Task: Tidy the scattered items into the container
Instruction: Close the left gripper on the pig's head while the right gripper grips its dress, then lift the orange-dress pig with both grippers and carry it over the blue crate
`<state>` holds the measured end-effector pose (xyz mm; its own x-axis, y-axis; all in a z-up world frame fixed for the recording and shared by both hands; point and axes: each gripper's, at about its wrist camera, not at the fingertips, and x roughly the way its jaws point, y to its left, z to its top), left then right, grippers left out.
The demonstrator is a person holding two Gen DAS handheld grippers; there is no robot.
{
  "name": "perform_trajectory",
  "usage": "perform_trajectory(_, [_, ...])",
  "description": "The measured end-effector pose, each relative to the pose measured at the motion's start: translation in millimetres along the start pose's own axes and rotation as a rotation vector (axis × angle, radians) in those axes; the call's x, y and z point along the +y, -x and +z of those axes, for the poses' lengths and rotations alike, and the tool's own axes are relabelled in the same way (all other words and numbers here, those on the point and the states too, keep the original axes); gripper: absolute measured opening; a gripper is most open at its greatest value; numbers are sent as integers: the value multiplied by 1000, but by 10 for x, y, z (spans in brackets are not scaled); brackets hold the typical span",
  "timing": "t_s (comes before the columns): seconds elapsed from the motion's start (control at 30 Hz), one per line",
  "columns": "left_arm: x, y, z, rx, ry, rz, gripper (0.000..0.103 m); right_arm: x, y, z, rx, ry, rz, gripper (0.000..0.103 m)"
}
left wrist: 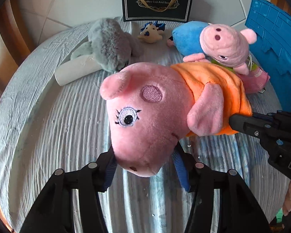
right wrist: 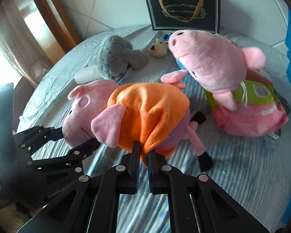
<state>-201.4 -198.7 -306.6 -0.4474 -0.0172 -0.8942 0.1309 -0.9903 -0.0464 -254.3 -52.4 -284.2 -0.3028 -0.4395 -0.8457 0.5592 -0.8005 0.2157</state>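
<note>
left gripper (left wrist: 145,165) clamped orange-dress pig (left wrist: 164,106) snout, right gripper (right wrist: 143,155) pinched hem; carry level toward blue crate (left wrist: 277,58) (2 grips).

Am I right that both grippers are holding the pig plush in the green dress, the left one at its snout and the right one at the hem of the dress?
Not quite: the dress is orange, not green, as both wrist views show. The left gripper holds the pig plush at its snout, and the right gripper is pinched on the hem of the dress.
</note>
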Motion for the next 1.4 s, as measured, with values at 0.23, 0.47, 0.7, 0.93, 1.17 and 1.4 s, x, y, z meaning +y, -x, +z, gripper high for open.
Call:
perform_trajectory(0.23, [-72, -85, -1, 1, 3, 48, 59, -151, -51, -53, -6, -40, -29, 66])
perform_trajectory(0.47, [-52, -282, -6, -83, -17, 99, 54, -299, -443, 87, -43, -68, 117, 78])
perform_trajectory(0.7, [-74, 83, 14, -154, 19, 101, 52, -117, -185, 95, -113, 2, 112, 58])
perform_trajectory(0.93, [-200, 839, 82, -276, 67, 130, 52, 67, 528, 202, -210, 99, 132, 58])
perform_trajectory(1.17, [-376, 1704, 259, -431, 10, 104, 51, 223, 1505, 271, -365, 124, 97, 58])
perform_trajectory(1.4, [-726, 2304, 409, -548, -78, 35, 51, 299, 2363, 229, -500, 88, -5, 58])
